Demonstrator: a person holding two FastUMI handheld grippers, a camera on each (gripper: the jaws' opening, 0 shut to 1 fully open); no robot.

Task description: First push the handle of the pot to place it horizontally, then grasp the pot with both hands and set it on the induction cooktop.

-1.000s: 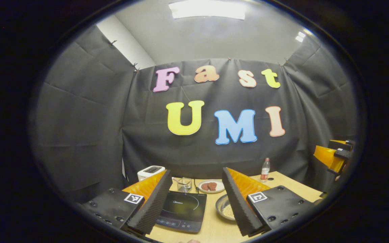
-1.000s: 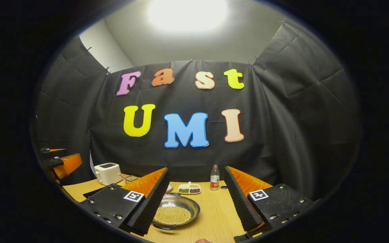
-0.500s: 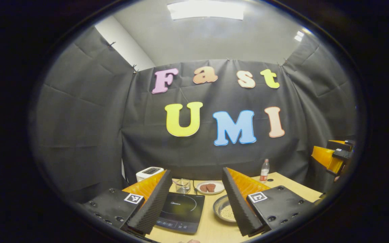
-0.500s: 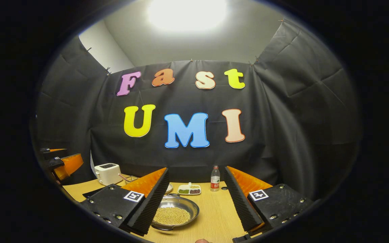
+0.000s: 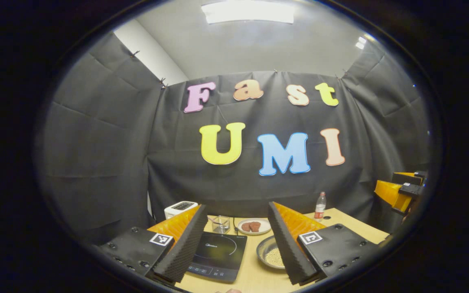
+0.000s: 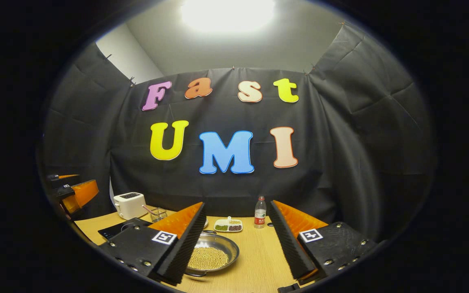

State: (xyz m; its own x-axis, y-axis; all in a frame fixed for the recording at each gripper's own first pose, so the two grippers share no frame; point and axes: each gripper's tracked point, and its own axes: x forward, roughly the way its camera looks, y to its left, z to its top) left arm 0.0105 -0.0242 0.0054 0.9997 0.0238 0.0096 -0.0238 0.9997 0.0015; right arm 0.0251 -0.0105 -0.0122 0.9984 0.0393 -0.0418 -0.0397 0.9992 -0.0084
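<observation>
Left gripper [image 5: 234,240] and right gripper [image 6: 234,240] are both hovering spread wide above the bench [image 6: 259,260], the bean-filled pot [image 6: 212,256] sitting mid-bench beside the induction cooktop [image 5: 220,254].

Mock kitchen in a recording booth: black cloth walls [image 5: 96,162], wooden tabletop [image 6: 259,260] w/ induction cooktop [image 5: 220,254], toaster [image 6: 129,204], pot [image 6: 212,255].

- A faint brand mark is seen on the induction cooktop [image 5: 218,255] between the jaws, too small to be read.
- Square coded markers are borne on both fingers [image 6: 165,237]; no words are carried.
</observation>
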